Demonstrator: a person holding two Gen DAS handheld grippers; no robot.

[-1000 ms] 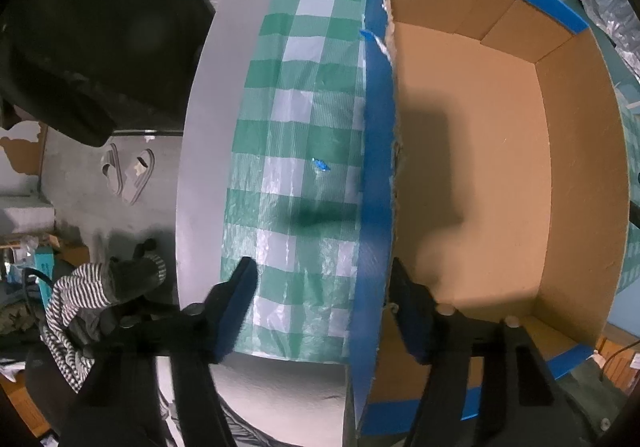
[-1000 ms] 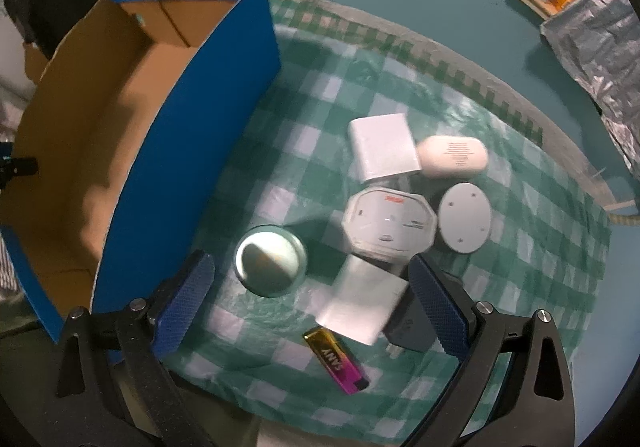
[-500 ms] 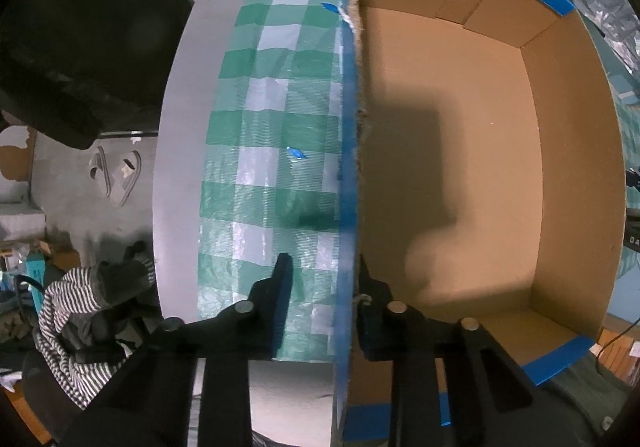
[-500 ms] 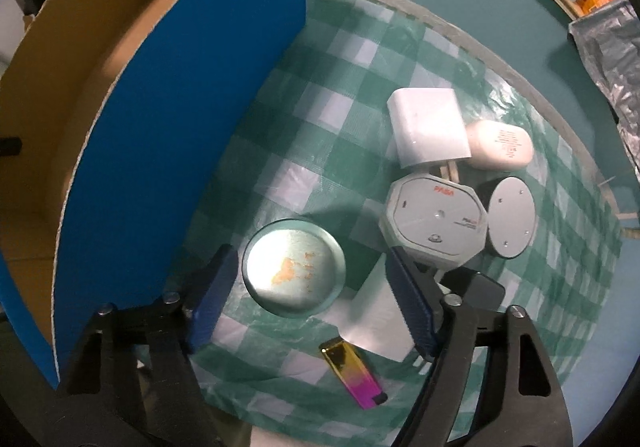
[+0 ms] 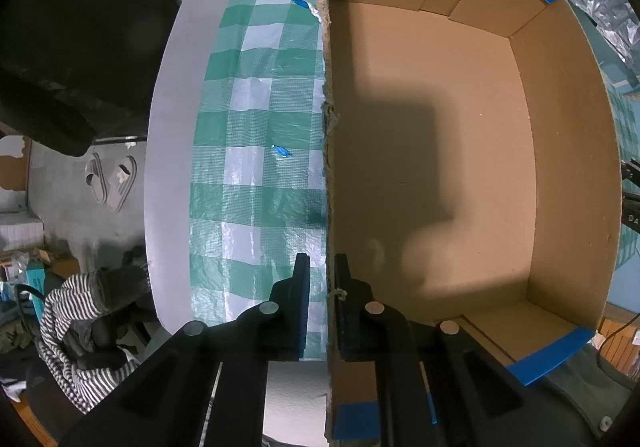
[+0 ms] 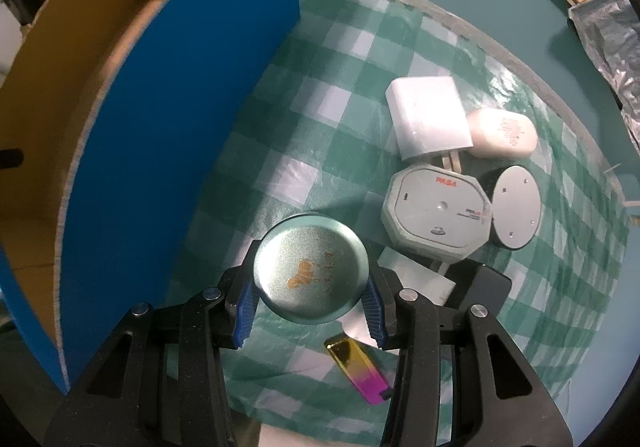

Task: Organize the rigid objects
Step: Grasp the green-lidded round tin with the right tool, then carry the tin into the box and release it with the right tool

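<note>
My left gripper [image 5: 322, 279] is shut on the near side wall [image 5: 330, 167] of an empty blue cardboard box [image 5: 440, 151], one finger inside and one outside. My right gripper [image 6: 310, 303] is shut on a round green tin [image 6: 311, 273] standing on the checked cloth, right beside the box's blue outer wall [image 6: 180, 151]. Beyond the tin lie a white octagonal case [image 6: 436, 213], a white charger block [image 6: 428, 117], a white oval case [image 6: 502, 133], a grey round disc [image 6: 516, 213] and an iridescent lighter [image 6: 360, 365].
A white card [image 6: 416, 281] and a dark flat object [image 6: 484, 289] lie under the octagonal case's near side. The green checked cloth [image 5: 260, 127] covers the table; its left edge drops to the floor with slippers [image 5: 110, 181]. A silver bag [image 6: 608, 31] lies far right.
My left gripper closed on the box wall. My right gripper moved down and forward and closed around the green tin.
</note>
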